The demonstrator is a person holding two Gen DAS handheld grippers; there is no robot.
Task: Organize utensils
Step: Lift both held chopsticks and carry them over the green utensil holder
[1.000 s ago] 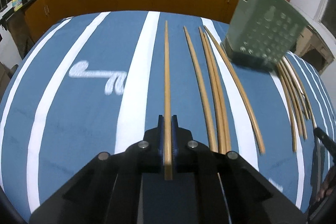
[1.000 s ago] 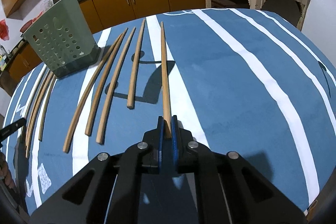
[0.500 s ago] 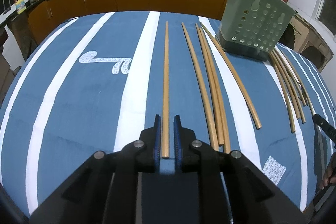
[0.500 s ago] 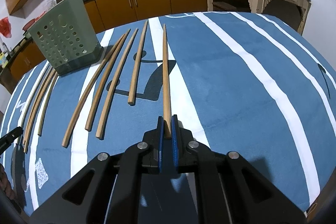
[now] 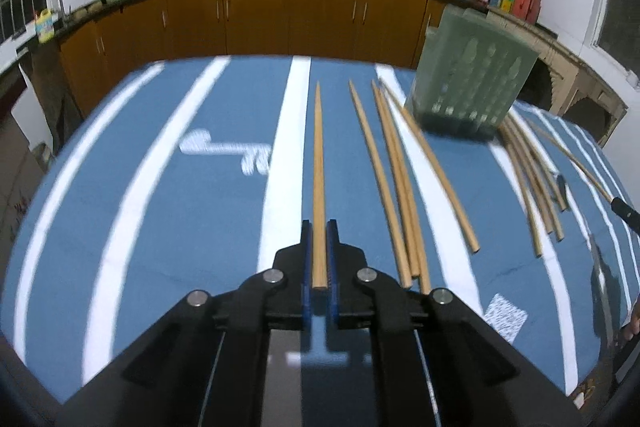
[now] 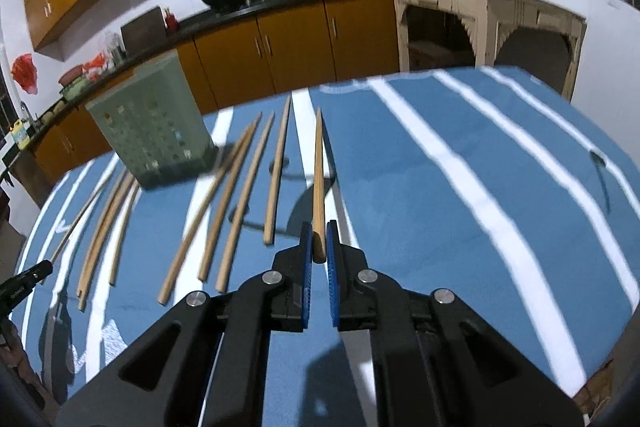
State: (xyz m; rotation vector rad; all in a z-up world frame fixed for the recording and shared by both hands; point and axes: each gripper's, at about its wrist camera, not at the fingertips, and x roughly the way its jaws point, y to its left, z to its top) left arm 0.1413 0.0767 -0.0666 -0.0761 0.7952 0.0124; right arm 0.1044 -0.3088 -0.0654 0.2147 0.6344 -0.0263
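Observation:
Several wooden chopsticks lie on a blue cloth with white stripes. My left gripper (image 5: 319, 227) is shut on one chopstick (image 5: 318, 171) that points straight ahead, its thick end between the blue pads. My right gripper (image 6: 319, 227) is shut on another chopstick (image 6: 318, 179), held above the cloth. A green perforated utensil holder (image 5: 470, 83) stands at the right in the left wrist view and at the left in the right wrist view (image 6: 152, 131). Loose chopsticks (image 5: 396, 179) lie between me and the holder, and more chopsticks (image 5: 532, 171) lie beyond it.
Brown kitchen cabinets (image 5: 288, 19) with a dark counter run behind the table. A white arched sideboard (image 6: 480, 23) stands at the back right. The right gripper's tip (image 5: 624, 209) shows at the right edge of the left wrist view. A small paper tag (image 5: 506, 317) lies on the cloth.
Both grippers have risen and tilted, so more of the kitchen shows. The right chopstick is lifted higher off the cloth. The left jaws, slightly apart half a second ago, again grip their chopstick.

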